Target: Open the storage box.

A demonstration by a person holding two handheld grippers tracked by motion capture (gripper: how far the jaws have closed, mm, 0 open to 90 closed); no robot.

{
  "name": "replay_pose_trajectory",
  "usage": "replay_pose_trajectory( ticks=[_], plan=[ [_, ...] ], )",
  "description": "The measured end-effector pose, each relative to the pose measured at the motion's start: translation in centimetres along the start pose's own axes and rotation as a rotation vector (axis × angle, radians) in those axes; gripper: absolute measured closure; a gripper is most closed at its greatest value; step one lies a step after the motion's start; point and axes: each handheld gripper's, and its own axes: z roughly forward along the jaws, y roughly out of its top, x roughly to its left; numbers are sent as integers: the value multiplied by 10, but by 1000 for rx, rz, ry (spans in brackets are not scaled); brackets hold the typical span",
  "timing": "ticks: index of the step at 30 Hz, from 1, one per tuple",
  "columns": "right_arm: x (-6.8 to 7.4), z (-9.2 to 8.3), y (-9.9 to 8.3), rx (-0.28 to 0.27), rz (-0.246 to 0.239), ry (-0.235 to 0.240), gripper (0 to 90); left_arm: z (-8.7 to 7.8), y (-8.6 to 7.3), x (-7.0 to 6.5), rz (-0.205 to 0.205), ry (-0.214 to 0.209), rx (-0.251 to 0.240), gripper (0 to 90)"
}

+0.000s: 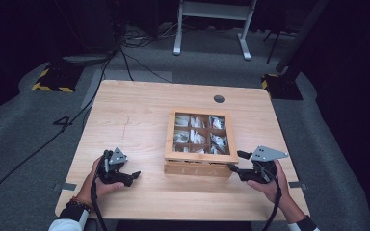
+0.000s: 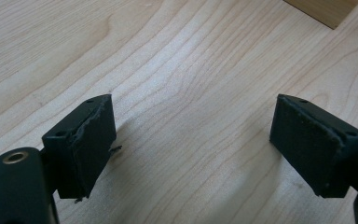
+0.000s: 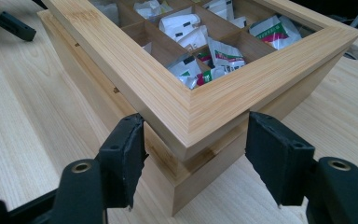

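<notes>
Table [image 1: 139, 120] carries the wooden box [image 1: 200, 168], lid down, packets [image 3: 186, 25] showing inside. My right gripper [image 3: 193, 163] gapes wide, jaws straddling the box's near corner, gripping nothing. My left gripper [image 2: 191, 140] is open too, empty, well left of the box.

Lighting: worktop [image 1: 139, 110] brightly lit from above, dark surroundings beyond it. Soft shadows beside the fingers [image 2: 86, 144]. High view soft, slightly grainy; both gripper views sharper, edges stretched.
</notes>
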Motion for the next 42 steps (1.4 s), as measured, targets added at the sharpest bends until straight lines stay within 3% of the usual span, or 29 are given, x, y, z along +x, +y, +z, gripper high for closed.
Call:
replay_pose_trajectory(
  ticks=[6, 12, 13, 17, 25, 34, 37, 42],
  plan=[
    [1, -2, 5, -3, -3, -11, 367, 0, 2, -2, -4, 12, 16, 153],
    [1, -4, 10, -8, 4, -18, 366, -3, 8, -5, 38, 35, 29, 180],
    [1, -5, 10, -12, 9, -18, 366, -7, 13, -4, 31, 25, -1, 179],
    [0, -6, 13, -19, 13, -20, 364, -14, 26, -7, 49, 15, -48, 181],
    [-1, -8, 16, -31, 19, -22, 361, -21, 45, -17, 93, 11, -92, 190],
    [-1, -9, 18, -33, 17, -27, 352, -28, 71, -37, 158, -1, -157, 202],
    [-1, -9, 20, -38, 13, -28, 349, -29, 85, -47, 198, -8, -194, 199],
    [-1, -9, 21, -39, 14, -30, 345, -27, 98, -57, 232, -21, -212, 199]
  ],
)
